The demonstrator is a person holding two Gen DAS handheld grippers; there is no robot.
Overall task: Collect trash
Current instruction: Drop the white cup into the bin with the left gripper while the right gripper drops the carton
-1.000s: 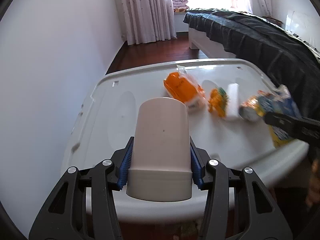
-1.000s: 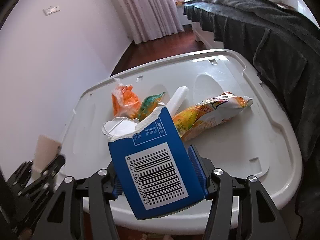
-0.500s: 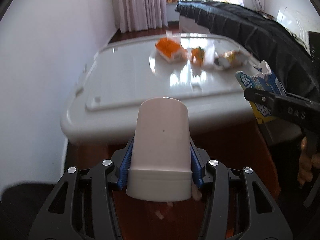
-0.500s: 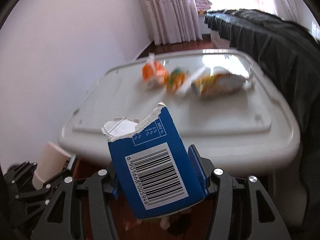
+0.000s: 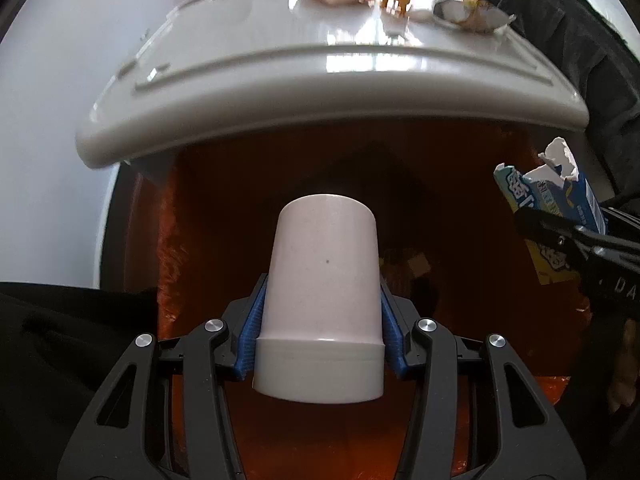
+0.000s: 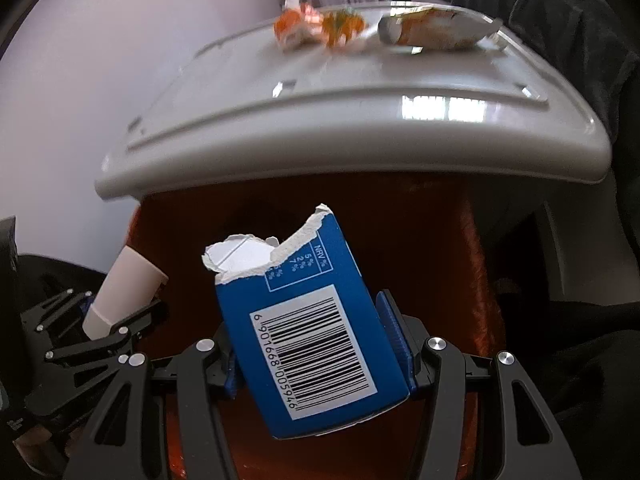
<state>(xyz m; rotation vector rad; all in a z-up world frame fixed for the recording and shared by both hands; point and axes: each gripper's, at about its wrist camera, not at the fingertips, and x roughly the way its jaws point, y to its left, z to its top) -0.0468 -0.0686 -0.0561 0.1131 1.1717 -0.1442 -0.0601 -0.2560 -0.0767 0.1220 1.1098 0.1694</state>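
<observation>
Blue cardboard, torn white along its top edge and printed with a barcode, fills the right wrist view: a milk carton (image 6: 316, 328) pinched between the blue-padded fingers (image 6: 390, 328) of the right gripper (image 6: 314, 344), tilted a little to the left. In the left wrist view a pale paper cup (image 5: 322, 300) sits upside down, rim toward the camera, clamped on both sides by the fingers (image 5: 252, 336) of the left gripper (image 5: 320, 334). Both grippers point steeply down over an orange bin (image 5: 460, 208), its inside dark with a few scraps at the bottom. Just above and behind the bin juts the rounded edge of a white plastic desk (image 5: 320, 92). On its far side lie an orange wrapper (image 6: 296, 28), a smaller orange-green wrapper (image 6: 344, 26) and a long yellow snack bag (image 6: 436, 30), close together in a row. Dark bedding (image 6: 560, 12) hangs at the right.
</observation>
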